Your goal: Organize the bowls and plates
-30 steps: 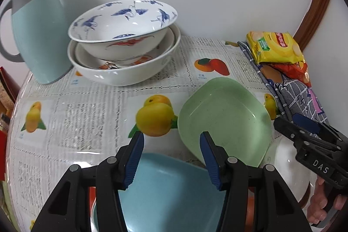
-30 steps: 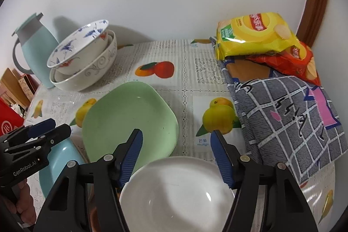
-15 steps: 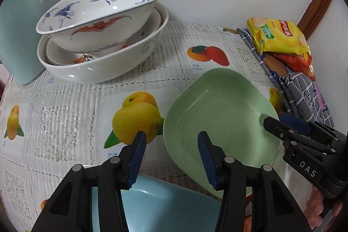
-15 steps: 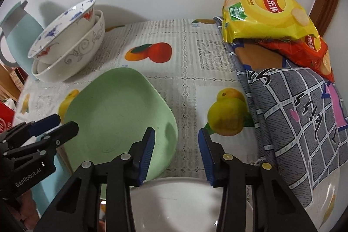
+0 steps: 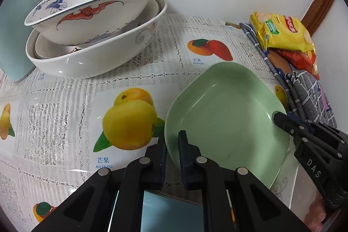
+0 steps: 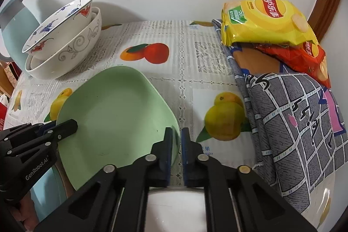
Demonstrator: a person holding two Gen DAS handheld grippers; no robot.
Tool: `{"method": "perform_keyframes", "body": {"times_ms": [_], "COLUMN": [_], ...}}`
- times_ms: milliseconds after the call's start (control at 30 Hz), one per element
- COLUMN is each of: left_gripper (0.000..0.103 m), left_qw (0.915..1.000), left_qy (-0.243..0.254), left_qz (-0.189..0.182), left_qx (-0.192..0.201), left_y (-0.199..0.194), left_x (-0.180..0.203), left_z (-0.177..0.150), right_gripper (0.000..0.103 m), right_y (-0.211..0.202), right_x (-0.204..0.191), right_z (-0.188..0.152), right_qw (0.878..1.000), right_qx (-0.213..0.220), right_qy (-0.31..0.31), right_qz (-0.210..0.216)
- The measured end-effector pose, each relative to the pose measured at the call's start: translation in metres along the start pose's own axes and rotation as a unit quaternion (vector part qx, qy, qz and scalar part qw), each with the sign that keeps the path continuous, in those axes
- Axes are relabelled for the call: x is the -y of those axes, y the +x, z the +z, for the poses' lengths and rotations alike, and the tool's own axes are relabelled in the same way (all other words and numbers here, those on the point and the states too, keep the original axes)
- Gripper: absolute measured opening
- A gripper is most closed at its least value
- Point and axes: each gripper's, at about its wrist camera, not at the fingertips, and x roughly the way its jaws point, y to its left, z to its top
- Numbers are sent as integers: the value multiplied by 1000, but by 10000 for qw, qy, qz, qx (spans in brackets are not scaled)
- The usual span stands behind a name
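Observation:
A light green square plate [image 5: 226, 114] [image 6: 113, 114] lies on the fruit-print tablecloth. My left gripper [image 5: 172, 145] is shut on its left rim. My right gripper [image 6: 176, 140] is shut on its right rim; it also shows in the left wrist view [image 5: 280, 117]. The left gripper shows in the right wrist view [image 6: 69, 126]. A stack of white bowls [image 5: 95, 36] [image 6: 63, 40] with blue and red patterns stands at the back left. A blue plate [image 5: 169, 210] lies under the left gripper and a white bowl [image 6: 174, 210] under the right one.
A pale blue jug [image 6: 13, 27] stands behind the bowl stack. Yellow [image 6: 265, 19] and red [image 6: 304, 58] snack bags lie on a grey patterned cloth [image 6: 293, 119] along the right side. A white wall bounds the back.
Both grippers moved forward and closed on opposite rims of the green plate. The bowl stack now looks closer in the left wrist view.

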Motion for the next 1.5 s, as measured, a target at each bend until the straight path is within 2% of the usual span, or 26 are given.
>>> {"method": "perform_keyframes", "body": {"times_ms": [267, 400, 467, 567, 667, 700, 833, 1067, 1267, 1500], "left_gripper": [10, 10, 10, 10, 10, 10, 10, 9, 9, 9], "left_qw": [10000, 10000, 10000, 10000, 10000, 10000, 9999, 9994, 9983, 9977], "left_qy": [-2, -56, -37, -22, -22, -27, -55, -148, -160, -144], "left_qz": [30, 44, 43, 39, 1, -21, -124, -214, -191, -186], "left_qx": [-8, -16, -31, -35, -52, -51, 23, 239, 523, 638], "left_y": [-1, -1, -1, -1, 0, 1, 1, -12, -41, -77], "left_x": [-2, -4, -3, -2, -3, -3, -3, -9, -12, -13], "left_z": [0, 0, 1, 1, 1, 2, 2, 6, 10, 1], "right_gripper": [9, 19, 29, 29, 30, 29, 7, 7, 6, 6], "right_y": [-4, -7, -4, 3, 10, 12, 11, 1, -27, -64], "right_x": [2, 6, 7, 9, 9, 9, 8, 4, 1, -7], "right_z": [-1, -2, -1, -1, 0, 0, 0, 1, 8, 6], "right_qw": [10000, 10000, 9999, 9994, 9992, 9992, 9992, 9994, 9982, 9970], "right_qx": [-37, 24, -53, -182, -287, -321, -213, 109, 404, 578], "right_qy": [-23, 11, 33, 77, 116, 131, 182, 190, 259, 286], "right_qz": [-13, 24, 99, 298, 236, 183, 267, 256, 363, 430]}}
